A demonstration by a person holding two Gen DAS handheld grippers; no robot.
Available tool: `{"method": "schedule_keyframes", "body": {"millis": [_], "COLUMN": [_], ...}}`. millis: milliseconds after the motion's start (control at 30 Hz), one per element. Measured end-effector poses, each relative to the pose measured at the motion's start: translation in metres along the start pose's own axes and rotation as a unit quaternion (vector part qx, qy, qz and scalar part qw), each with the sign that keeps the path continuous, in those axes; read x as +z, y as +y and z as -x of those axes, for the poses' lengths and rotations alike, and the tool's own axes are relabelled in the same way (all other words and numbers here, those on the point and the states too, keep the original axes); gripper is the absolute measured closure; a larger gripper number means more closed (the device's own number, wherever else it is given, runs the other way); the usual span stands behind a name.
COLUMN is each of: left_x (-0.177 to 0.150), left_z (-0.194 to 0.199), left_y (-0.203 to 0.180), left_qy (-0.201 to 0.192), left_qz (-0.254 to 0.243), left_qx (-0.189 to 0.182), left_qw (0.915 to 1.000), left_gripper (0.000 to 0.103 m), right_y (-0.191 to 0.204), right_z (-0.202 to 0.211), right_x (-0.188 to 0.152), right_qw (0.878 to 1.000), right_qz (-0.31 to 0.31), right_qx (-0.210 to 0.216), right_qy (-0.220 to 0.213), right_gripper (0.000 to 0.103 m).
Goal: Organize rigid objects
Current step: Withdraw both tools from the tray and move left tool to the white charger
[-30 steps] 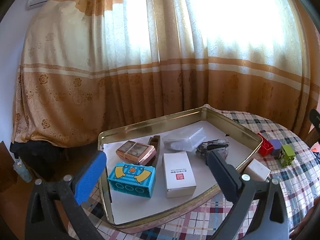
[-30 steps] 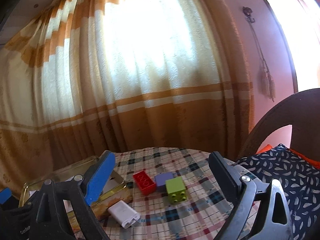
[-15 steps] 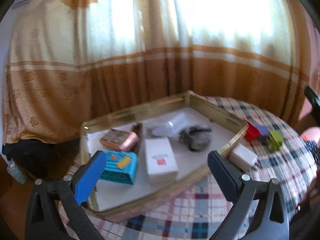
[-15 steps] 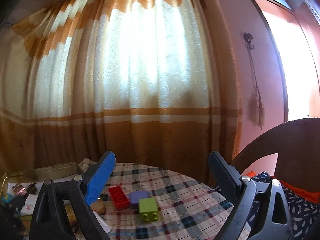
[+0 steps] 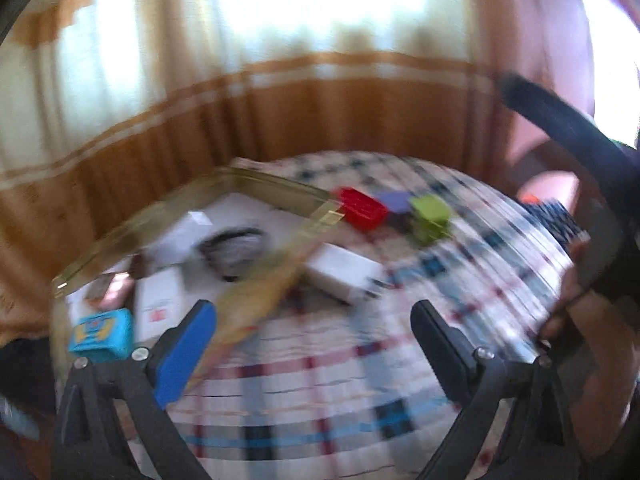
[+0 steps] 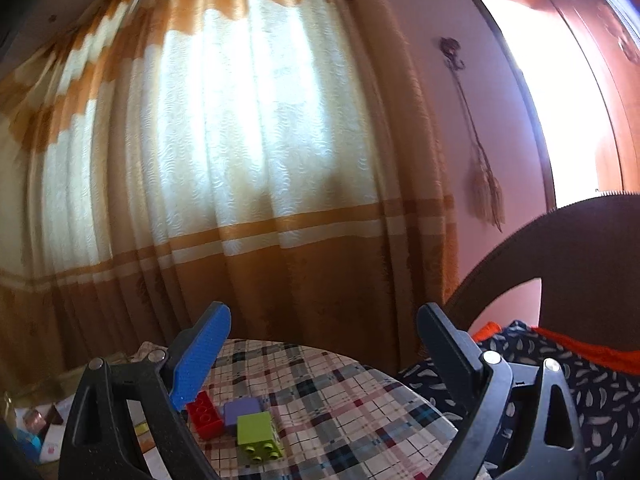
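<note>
The left wrist view is motion-blurred. A gold metal tray [image 5: 280, 188] sits at left on a plaid tablecloth, holding a blue box [image 5: 100, 330], a white box [image 5: 158, 308] and a dark bundle [image 5: 234, 246]. Beside its right rim lie a white charger [image 5: 344, 272], a red brick [image 5: 362, 208], a purple brick [image 5: 396, 202] and a green brick [image 5: 430, 214]. My left gripper [image 5: 312, 328] is open and empty above the cloth. The right gripper [image 6: 324, 336] is open, raised over the red brick [image 6: 204, 414], purple brick [image 6: 242, 410] and green brick [image 6: 258, 434].
A tall orange and cream curtain [image 6: 240, 160] hangs behind the round table. A dark wooden chair back [image 6: 560, 248] with patterned cloth [image 6: 580, 384] stands at right. A person's hand [image 5: 580, 300] holds the other gripper at the right of the left wrist view.
The left gripper has swung right, so the tray slid left and the bricks and charger came to centre. The right view tilted up, showing more curtain and less table.
</note>
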State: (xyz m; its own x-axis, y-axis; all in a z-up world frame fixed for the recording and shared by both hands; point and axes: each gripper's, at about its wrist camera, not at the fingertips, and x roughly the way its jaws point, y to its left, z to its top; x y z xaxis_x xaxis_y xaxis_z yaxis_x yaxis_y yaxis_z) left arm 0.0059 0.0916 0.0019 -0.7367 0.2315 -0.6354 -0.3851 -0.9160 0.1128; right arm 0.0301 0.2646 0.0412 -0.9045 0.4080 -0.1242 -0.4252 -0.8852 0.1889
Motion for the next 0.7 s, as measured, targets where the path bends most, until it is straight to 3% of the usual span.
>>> {"method": "schedule_keyframes", "body": {"millis": [100,200,300,367,467,600,700], "left_x": [0.004,0.006,0.009,0.009,0.011,0.019,0.023], "left_z": [-0.009,-0.020,-0.035,-0.043,-0.059,-0.072,-0.080], "left_y": [-0.010,-0.010,-0.001,0.007,0.008,-0.006,-0.007], "left_qy": [0.023,0.046,0.074,0.091,0.120,0.123,0.128], "left_qz": [0.007,0.038,0.110,0.175,0.229,0.233,0.254], "left_qx": [-0.045,-0.054,-0.054,-0.045,-0.025,0.028,0.056], "left_qw": [0.9987,0.9968,0.9898,0.9793,0.9658,0.9642,0.9571], "left_gripper": [0.004,0.004,0.007,0.009,0.009,0.012,0.012], "right_y": [-0.009,-0.016,-0.020,-0.026,-0.035,-0.043,-0.044], "right_z": [-0.004,-0.008,-0.009,-0.009,-0.010,-0.015,-0.016], "right_x": [-0.001,-0.002,-0.002,-0.002,-0.001,-0.003,-0.004], "right_qw": [1.000,0.999,0.998,0.997,0.996,0.994,0.993], "right_qz": [-0.021,-0.039,-0.052,-0.067,-0.080,-0.098,-0.101], "right_qx": [0.001,0.003,0.001,-0.006,-0.018,-0.023,-0.016], "right_qy": [0.012,0.023,0.027,0.027,0.031,0.046,0.052], "right_gripper": [0.007,0.007,0.007,0.007,0.007,0.007,0.007]}}
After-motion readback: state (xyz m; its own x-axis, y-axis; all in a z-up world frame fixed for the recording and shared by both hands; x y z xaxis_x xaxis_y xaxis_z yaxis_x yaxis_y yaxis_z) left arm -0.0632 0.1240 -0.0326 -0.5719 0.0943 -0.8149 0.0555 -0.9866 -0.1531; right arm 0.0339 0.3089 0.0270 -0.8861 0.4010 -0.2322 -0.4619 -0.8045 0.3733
